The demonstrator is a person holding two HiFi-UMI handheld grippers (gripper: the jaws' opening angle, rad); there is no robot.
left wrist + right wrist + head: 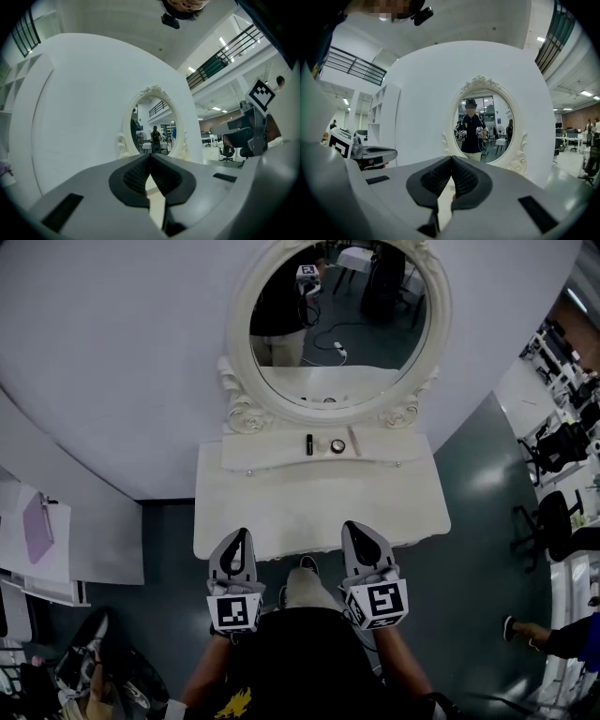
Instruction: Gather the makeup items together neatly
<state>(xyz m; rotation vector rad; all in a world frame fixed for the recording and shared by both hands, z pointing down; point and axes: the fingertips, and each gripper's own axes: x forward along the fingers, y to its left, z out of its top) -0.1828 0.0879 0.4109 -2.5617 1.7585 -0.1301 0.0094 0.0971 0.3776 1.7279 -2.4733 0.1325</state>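
Observation:
Three makeup items lie on the raised back shelf of the white dressing table [244, 512]: a black tube [308, 443], a small round compact [337, 445] and a slim pinkish stick [354, 440]. My left gripper [239, 536] hovers at the table's front edge, shut and empty. To its right my right gripper [357, 529] is level with it, also shut with nothing in it. In the left gripper view the jaw tips [150, 155] meet. The right gripper view shows its tips [451, 158] pressed together, pointing at the mirror [483, 124].
An oval mirror [337, 320] in an ornate white frame stands at the back of the table against a white curved wall. A shelf with papers [37, 540] is at the left. Office chairs [558, 521] stand at the right on the dark floor.

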